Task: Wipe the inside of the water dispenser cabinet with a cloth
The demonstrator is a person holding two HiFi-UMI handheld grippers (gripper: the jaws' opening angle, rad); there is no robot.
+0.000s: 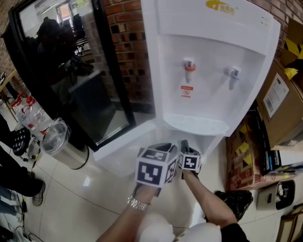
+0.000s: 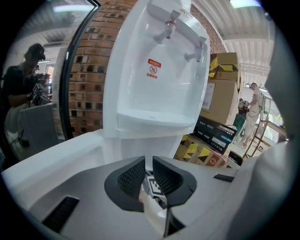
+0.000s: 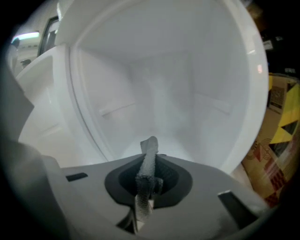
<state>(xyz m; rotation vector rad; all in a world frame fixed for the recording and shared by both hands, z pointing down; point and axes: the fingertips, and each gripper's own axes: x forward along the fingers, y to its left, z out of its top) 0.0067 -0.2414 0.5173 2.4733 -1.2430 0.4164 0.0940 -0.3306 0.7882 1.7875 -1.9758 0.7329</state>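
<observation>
Right gripper view: right gripper (image 3: pixel 149 169) fingers clamped on grey cloth (image 3: pixel 150 146), facing open white cabinet (image 3: pixel 159 84). Left gripper (image 2: pixel 148 171) fingers nearly together, nothing btwn. Water dispenser (image 1: pixel 213 61): red sticker (image 1: pixel 187 90) btwn taps, yellow logo (image 1: pixel 221 6) up top, both unreadable. Lidded steel bin (image 1: pixel 66 149) left, contents unseen.

The water dispenser (image 1: pixel 213 71) is cut off at the head view's upper edge; its cabinet (image 3: pixel 164 84) interior is hidden there. The cloth (image 3: pixel 150 150) is largely hidden between the right hand-held gripper's (image 3: pixel 149 176) jaws.
</observation>
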